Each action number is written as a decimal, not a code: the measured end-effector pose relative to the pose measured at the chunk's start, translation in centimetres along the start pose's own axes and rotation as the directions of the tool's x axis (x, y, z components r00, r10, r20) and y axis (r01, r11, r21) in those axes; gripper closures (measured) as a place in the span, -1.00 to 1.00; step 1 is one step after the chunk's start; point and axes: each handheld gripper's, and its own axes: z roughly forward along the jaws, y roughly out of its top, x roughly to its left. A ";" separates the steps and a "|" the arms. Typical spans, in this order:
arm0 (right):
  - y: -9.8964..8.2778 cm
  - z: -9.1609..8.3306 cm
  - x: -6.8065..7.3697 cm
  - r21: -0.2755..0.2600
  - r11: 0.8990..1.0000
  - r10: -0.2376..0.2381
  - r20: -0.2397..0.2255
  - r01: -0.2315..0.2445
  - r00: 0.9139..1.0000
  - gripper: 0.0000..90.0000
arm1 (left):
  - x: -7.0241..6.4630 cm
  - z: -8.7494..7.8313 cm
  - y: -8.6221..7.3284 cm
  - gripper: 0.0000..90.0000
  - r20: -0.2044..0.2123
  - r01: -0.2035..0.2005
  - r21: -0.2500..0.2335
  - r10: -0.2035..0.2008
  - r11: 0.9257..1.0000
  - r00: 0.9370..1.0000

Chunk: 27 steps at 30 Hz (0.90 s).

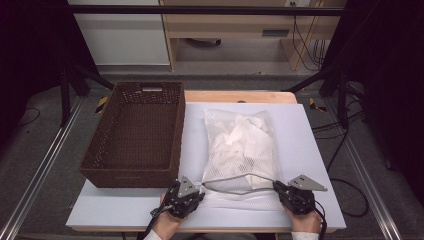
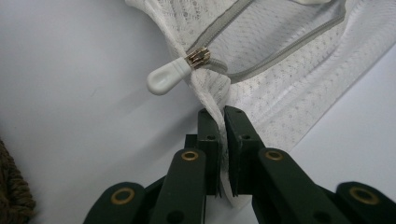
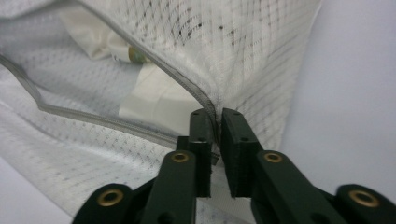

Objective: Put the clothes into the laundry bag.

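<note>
A white mesh bag [image 1: 240,145] with crumpled white cloth [image 3: 154,100] inside lies on the white tabletop [image 1: 310,150]. Its grey zipper mouth gapes open at the near end. My left gripper [image 1: 201,188] is shut on the mesh at the mouth's left corner. In the left gripper view the jaws [image 2: 220,116] pinch the fabric just below the white zipper pull [image 2: 168,77]. My right gripper [image 1: 276,186] is shut on the bag's edge at the mouth's right corner, and its jaws [image 3: 217,116] clamp the mesh by the zipper seam.
A dark brown woven basket [image 1: 130,177] stands on the table's left side, close to the bag and my left gripper. A wooden board edge [image 1: 240,96] shows behind the white top. Metal rails [image 1: 40,170] run along both sides of the table.
</note>
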 end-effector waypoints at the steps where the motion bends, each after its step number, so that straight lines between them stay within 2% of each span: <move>1: -0.1 0.4 0.0 0.008 1.000 -0.006 -0.001 0.006 1.000 0.58 | 0.0 0.0 0.0 0.85 0.001 -0.001 0.000 0.001 1.000 1.000; 3: -0.1 0.7 0.3 0.006 1.000 -0.012 -0.005 0.012 1.000 0.46 | 0.0 0.0 0.0 0.85 0.001 -0.002 -0.001 0.002 1.000 1.000; 4: 0.1 0.4 0.6 -0.016 1.000 -0.027 -0.015 0.027 1.000 0.40 | 0.0 0.0 0.0 0.85 0.001 -0.002 -0.001 0.002 1.000 1.000; 6: 0.4 -0.1 1.2 -0.044 0.999 -0.029 -0.027 0.028 0.999 0.43 | 0.0 0.0 0.0 0.86 0.002 -0.001 -0.001 0.001 1.000 1.000; 8: 0.9 -0.5 2.0 -0.070 0.996 -0.053 -0.039 0.050 0.998 0.63 | -0.1 0.0 0.0 0.89 0.002 -0.004 -0.003 0.004 1.000 1.000; 10: 1.2 -0.1 2.7 -0.037 0.998 -0.060 -0.086 0.057 0.995 0.91 | -0.2 -0.1 0.1 0.92 0.003 -0.008 -0.007 0.008 1.000 1.000; 12: 1.3 1.0 2.9 0.015 0.998 -0.058 -0.092 0.060 0.994 1.00 | -0.2 -0.2 0.1 0.92 0.003 -0.011 -0.007 0.011 1.000 1.000; 14: 1.5 3.0 3.1 0.097 0.994 -0.045 -0.073 0.052 0.996 1.00 | -0.2 -0.2 0.1 0.93 0.004 -0.011 -0.007 0.011 1.000 1.000; 15: 1.6 3.6 3.0 0.114 0.993 -0.037 -0.068 0.045 0.997 1.00 | -0.2 -0.3 0.1 0.93 0.005 -0.012 -0.008 0.012 1.000 1.000; 17: 2.2 4.4 2.9 0.110 0.993 -0.024 -0.054 0.030 0.998 1.00 | -0.2 -0.4 0.2 0.94 0.003 -0.013 -0.006 0.013 1.000 1.000; 19: 2.9 5.4 2.8 0.106 0.993 -0.062 0.025 0.059 0.998 1.00 | -0.2 -0.4 0.2 0.94 0.005 -0.012 -0.001 0.012 1.000 1.000; 20: 3.2 5.9 2.6 0.103 0.993 -0.058 0.037 0.054 0.998 1.00 | -0.2 -0.4 0.1 0.94 0.006 -0.015 -0.002 0.015 1.000 1.000; 21: 3.5 6.6 2.3 0.078 0.996 -0.046 0.069 0.041 0.997 1.00 | -0.2 -0.4 0.1 0.94 0.004 -0.018 -0.002 0.018 1.000 1.000; 23: 3.9 7.6 1.8 0.060 0.997 -0.054 0.139 0.046 0.989 1.00 | -0.3 -0.4 0.1 0.94 0.009 -0.019 -0.002 0.020 1.000 1.000; 24: 4.0 7.8 1.6 0.049 0.998 -0.051 0.157 0.044 0.986 1.00 | -0.3 -0.3 0.1 0.94 0.010 -0.021 -0.001 0.021 1.000 1.000; 26: 4.0 7.8 1.5 0.042 0.998 -0.044 0.161 0.038 0.986 1.00 | -0.3 -0.3 0.1 0.94 0.007 -0.025 0.003 0.025 1.000 1.000; 27: 3.8 7.1 1.7 0.035 0.999 -0.033 0.118 0.029 0.992 0.84 | -0.3 -0.3 0.1 0.94 0.010 -0.022 0.001 0.022 1.000 1.000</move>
